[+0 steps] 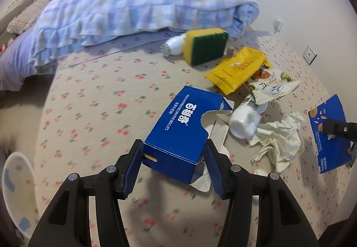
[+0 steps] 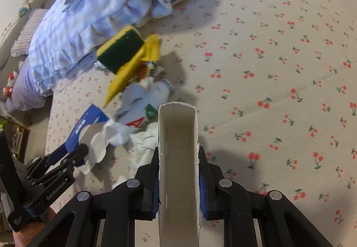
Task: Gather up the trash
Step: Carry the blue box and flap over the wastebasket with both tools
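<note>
Left gripper (image 1: 174, 155) jaws pinch the near end of the torn blue biscuit box (image 1: 185, 126), pads on both sides. Right gripper (image 2: 178, 182) jaws are clamped on a white-lined box piece (image 2: 178, 157), open side facing the camera. Remaining trash lies ahead and right of the left jaws on the cherry-print sheet (image 1: 93, 99): white cup (image 1: 243, 122), crumpled tissue (image 1: 279, 139), yellow wrapper (image 1: 236, 68), white snack bag (image 1: 272, 88), sponge (image 1: 205, 46), small bottle (image 1: 174, 45). Folded quilt (image 1: 142, 3) well beyond.
</note>
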